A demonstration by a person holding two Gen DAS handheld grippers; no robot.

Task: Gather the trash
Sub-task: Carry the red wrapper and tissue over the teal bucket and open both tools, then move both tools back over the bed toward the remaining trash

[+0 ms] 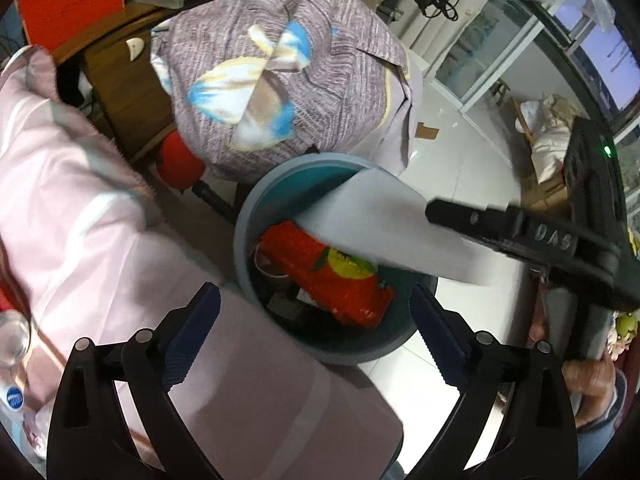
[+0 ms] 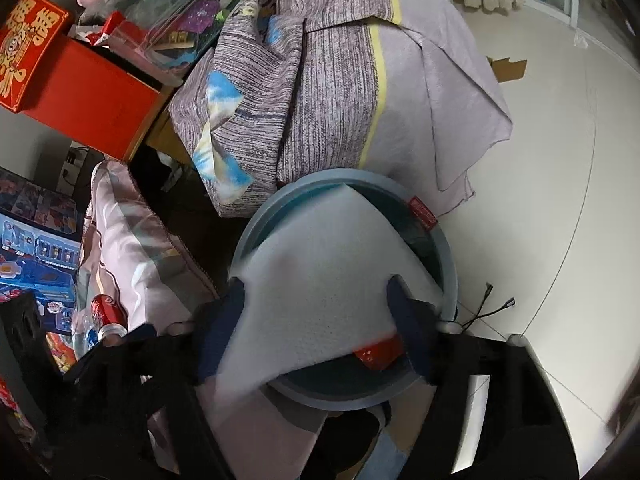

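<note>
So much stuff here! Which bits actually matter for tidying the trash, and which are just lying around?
Part of the job:
- white sheet above the bin
- blue bin
- red wrapper in the bin
- left gripper, right gripper, fingers apart

Just lying about:
- patterned cloth
- red box
- pink bedding
- soda can

White sheet (image 2: 320, 276) tilted over blue-grey bin (image 1: 244, 240), trash inside.

Round, blue-grey outside and teal within, standing upright on the pale tiled floor just beside a cloth-draped bundle. Pale, finely dotted paper sheet slanting across the open mouth, one corner at the far rim, covering much of the opening. Below it, a crumpled red wrapper (image 1: 332, 280) with a yellow-and-green fruit print, lying among darker scraps hard to make out.
</note>
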